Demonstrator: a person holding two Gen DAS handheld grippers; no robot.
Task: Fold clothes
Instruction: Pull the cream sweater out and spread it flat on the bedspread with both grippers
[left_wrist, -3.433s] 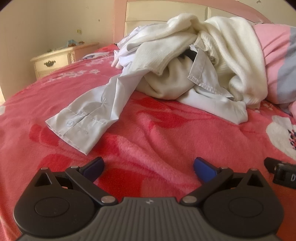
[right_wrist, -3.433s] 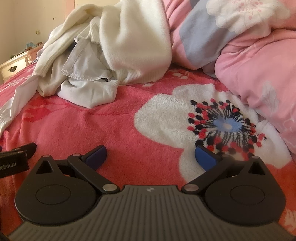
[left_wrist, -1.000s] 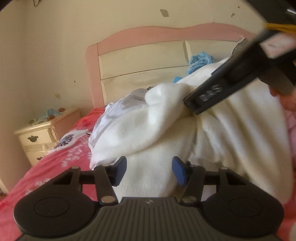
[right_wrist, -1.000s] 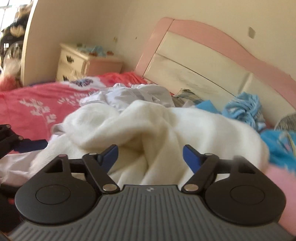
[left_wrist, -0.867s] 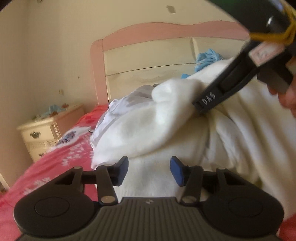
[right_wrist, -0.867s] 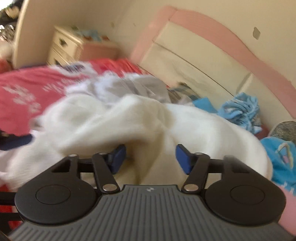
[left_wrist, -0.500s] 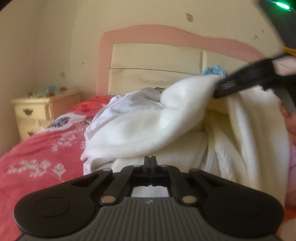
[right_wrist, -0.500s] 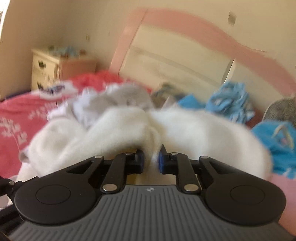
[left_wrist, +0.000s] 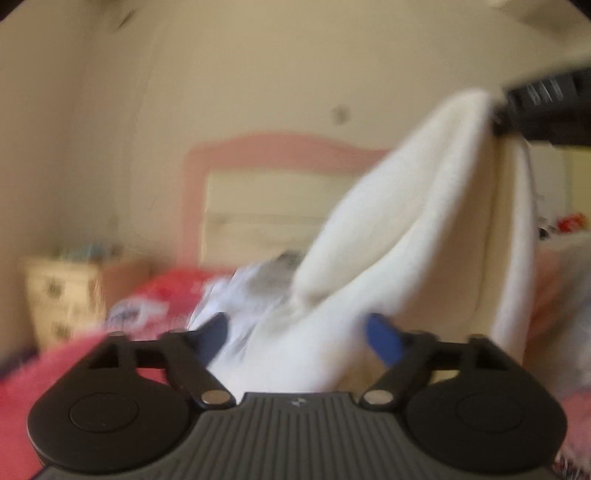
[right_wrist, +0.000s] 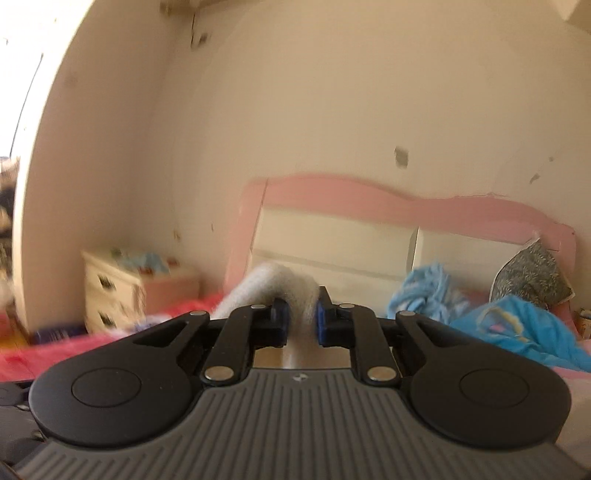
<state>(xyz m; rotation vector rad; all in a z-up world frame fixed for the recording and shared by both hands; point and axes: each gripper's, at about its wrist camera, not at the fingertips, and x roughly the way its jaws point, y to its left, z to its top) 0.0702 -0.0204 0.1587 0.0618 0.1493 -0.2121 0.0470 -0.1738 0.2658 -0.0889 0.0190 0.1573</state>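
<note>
At the far left, against the cream wall, a cream bedside cabinet with dark drawer handles (right_wrist: 110, 295) stands beside the head of the bed, small blue and green things on its top. Next to it the red fleece blanket with white flower print (left_wrist: 155, 299) covers the left side of the bed, running up to the pink-framed headboard with cream panels (right_wrist: 351, 243). The left gripper (left_wrist: 295, 338) hangs low over the blanket with its blue-padded jaws spread wide, holding nothing; the view is blurred. Between and beyond its fingers lies a crumpled pale grey-white shirt (left_wrist: 251, 291) in the middle of the bed. From there the thick cream-white fleece garment (left_wrist: 424, 221) rises steeply to the upper right, lifted off the bed and hanging in long folds. At its top the right gripper (right_wrist: 301, 325) pinches a bunched fold of it (right_wrist: 291, 288), jaws pressed in on the cloth from both sides. Toward the right edge of the bed, near the headboard, lie a rumpled light blue cloth (right_wrist: 432, 291) and a bright blue garment (right_wrist: 517, 325), with a grey patterned pillow (right_wrist: 532, 273) leaning at the headboard's right corner
</note>
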